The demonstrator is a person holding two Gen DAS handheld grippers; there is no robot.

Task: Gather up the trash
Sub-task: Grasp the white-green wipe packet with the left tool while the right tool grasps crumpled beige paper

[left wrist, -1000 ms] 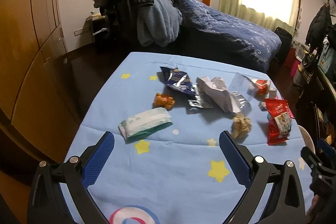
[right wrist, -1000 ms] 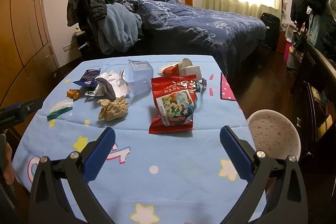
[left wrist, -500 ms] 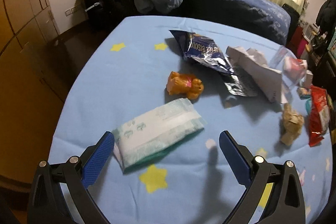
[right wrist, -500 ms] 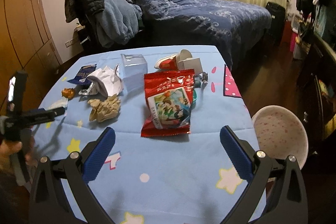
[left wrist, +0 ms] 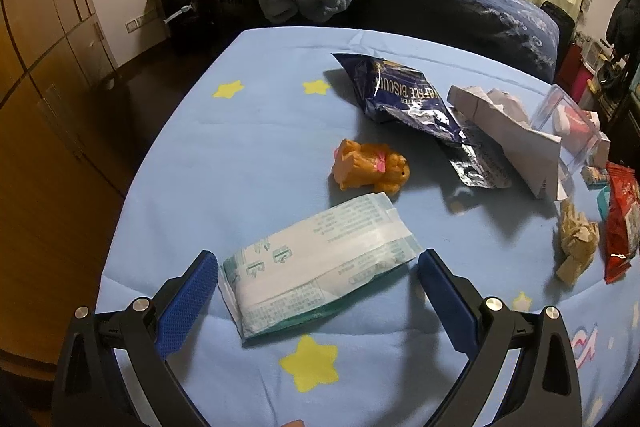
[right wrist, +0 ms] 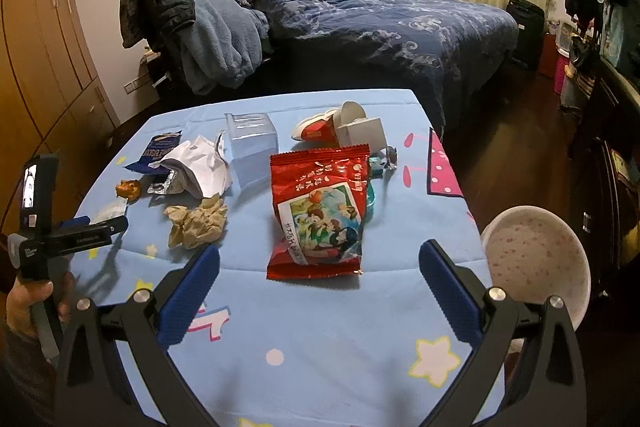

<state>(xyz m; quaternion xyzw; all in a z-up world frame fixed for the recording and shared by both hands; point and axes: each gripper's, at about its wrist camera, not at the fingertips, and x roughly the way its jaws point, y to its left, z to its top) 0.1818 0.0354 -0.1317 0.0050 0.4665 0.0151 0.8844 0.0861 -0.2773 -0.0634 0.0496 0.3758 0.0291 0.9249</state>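
Note:
My left gripper [left wrist: 318,291] is open and low over the table, its blue fingers straddling a white and green tissue pack [left wrist: 316,265] without touching it. Behind the pack lie an orange toy [left wrist: 370,167], a dark blue biscuit bag [left wrist: 404,97], folded white paper [left wrist: 508,131] and a crumpled brown wad [left wrist: 576,243]. My right gripper [right wrist: 320,279] is open and empty, just in front of a red snack bag [right wrist: 320,215]. The brown wad [right wrist: 196,223] lies left of it. The left gripper's handle [right wrist: 48,227] shows at the far left.
A light blue cloth with stars covers the table [right wrist: 320,347]. A clear plastic box [right wrist: 250,143], a small red shoe [right wrist: 316,129] and a white carton [right wrist: 360,131] sit at the back. A white bin [right wrist: 536,259] stands off the table's right edge. A bed [right wrist: 380,23] lies behind.
My left gripper has moved forward and down onto the tissue pack, which now lies between its fingers. My right gripper has edged slightly closer to the red snack bag.

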